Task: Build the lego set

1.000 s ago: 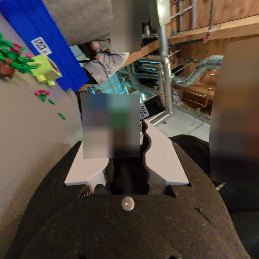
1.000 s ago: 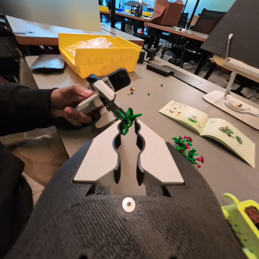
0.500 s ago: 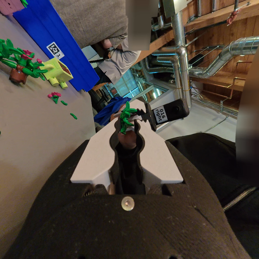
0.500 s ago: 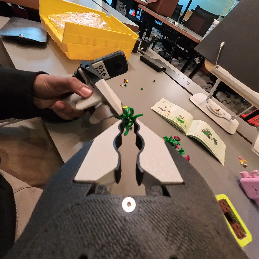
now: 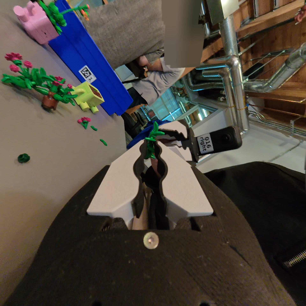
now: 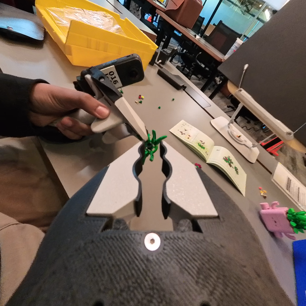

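A small green leaf piece (image 5: 151, 144) sits between the tips of my left gripper (image 5: 149, 145), whose jaws stand nearly closed on it. In the right wrist view the same leaf piece (image 6: 151, 145) lies between the tips of my right gripper (image 6: 151, 146), jaws narrowly apart around it. The left gripper (image 6: 143, 136), held by a hand (image 6: 66, 109), comes in from the left and touches the piece's dark centre. The right gripper (image 5: 163, 135) comes in from the right in the left wrist view. Both hold the piece in the air above the table's near edge.
On the grey table (image 5: 41, 173) stand a flowering plant in a brown pot (image 5: 38, 82), a lime pot (image 5: 89, 96), a pink pot (image 6: 274, 218) and a blue bin (image 5: 86, 66). An open booklet (image 6: 208, 154), a yellow bin (image 6: 92, 36), a lamp base (image 6: 235, 137) and loose small pieces (image 5: 23, 158) lie around. My two grippers' fingertips are within a few centimetres of each other. Both grippers' tips are roughly 20 cm from the lime pot (image 5: 89, 96).
The left gripper has come up to the leaf piece at the right gripper's tips and closed on it. Both grippers have tilted, so more of the table shows.
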The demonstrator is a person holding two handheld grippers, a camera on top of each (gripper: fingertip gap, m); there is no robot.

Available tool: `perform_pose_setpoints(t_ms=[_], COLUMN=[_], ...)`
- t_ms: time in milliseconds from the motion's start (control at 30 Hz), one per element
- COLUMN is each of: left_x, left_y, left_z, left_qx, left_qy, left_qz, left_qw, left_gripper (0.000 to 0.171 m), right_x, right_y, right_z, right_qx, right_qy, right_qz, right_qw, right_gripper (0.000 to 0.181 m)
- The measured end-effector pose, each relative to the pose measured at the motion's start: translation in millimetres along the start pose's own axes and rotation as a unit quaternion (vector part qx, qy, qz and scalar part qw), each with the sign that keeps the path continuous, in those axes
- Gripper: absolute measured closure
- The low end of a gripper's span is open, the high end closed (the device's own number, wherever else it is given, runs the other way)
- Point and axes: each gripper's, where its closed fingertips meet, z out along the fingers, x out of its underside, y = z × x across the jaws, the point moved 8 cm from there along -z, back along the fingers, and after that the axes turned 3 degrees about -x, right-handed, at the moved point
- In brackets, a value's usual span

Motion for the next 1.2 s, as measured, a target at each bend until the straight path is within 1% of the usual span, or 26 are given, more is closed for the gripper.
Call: perform_pose_setpoints(t_ms=[67,100,200,300,400,533,767,833,900,1000,1100,1133,1167,1200], left_x=[-0.9,-1.4,-1.6,-2.3,-2.7,-2.0,2.6,3.5,3.8,4.4,4.5,4.8,3.2,2.8], left_y=[0.4,0.2,-0.8,-5.6,-12.3,-22.4,-38.6,-41.1,-42.2,-41.7,-43.3,-43.7,-39.8,-35.9], left_z=[-0.4,-0.6,-0.3,1.0,2.8,6.6,14.1,15.1,15.2,15.9,17.6,18.0,16.4,14.8], left_qx=[-0.007,-0.006,-0.016,-0.037,-0.070,-0.118,-0.183,-0.190,-0.189,-0.189,-0.201,-0.213,-0.257,-0.282], left_qy=[-0.014,-0.021,-0.031,-0.034,-0.039,-0.049,-0.053,-0.054,-0.058,-0.054,-0.060,-0.064,-0.071,-0.062], left_qz=[-0.002,-0.004,0.003,0.037,0.089,0.163,0.275,0.290,0.294,0.296,0.300,0.306,0.312,0.326], left_qw=[1.000,1.000,0.999,0.998,0.993,0.978,0.942,0.936,0.935,0.935,0.931,0.926,0.912,0.900], left_gripper=[0.167,0.167,0.167,0.167,0.168,0.167,0.167,0.168,0.168,0.168,0.168,0.168,0.168,0.168], right_x=[-3.0,-3.8,-2.9,-2.5,-2.3,-3.2,-5.6,-5.6,-6.2,-7.1,-9.7,-11.0,-14.7,-21.7], right_y=[1.3,2.7,6.3,7.0,4.3,-1.3,-6.8,-7.9,-8.2,-7.5,-7.6,-7.0,-2.6,3.7], right_z=[-1.3,-1.3,2.0,4.1,4.7,3.6,-0.2,-1.2,-1.7,-2.2,-3.5,-3.7,-3.7,-3.9], right_qx=[0.016,0.022,0.038,0.051,0.053,0.053,0.039,0.033,0.032,0.031,0.036,0.039,0.018,-0.004], right_qy=[-0.004,-0.002,0.024,0.038,0.047,0.042,0.018,0.013,0.011,0.026,0.040,0.043,0.032,0.008], right_qz=[-0.023,-0.038,-0.074,-0.082,-0.066,-0.027,0.028,0.042,0.049,0.060,0.048,0.040,0.035,0.050], right_qw=[1.000,0.999,0.996,0.995,0.995,0.997,0.999,0.999,0.998,0.997,0.997,0.998,0.999,0.999], right_gripper=[0.163,0.165,0.169,0.173,0.176,0.177,0.176,0.176,0.176,0.177,0.178,0.178,0.177,0.178])
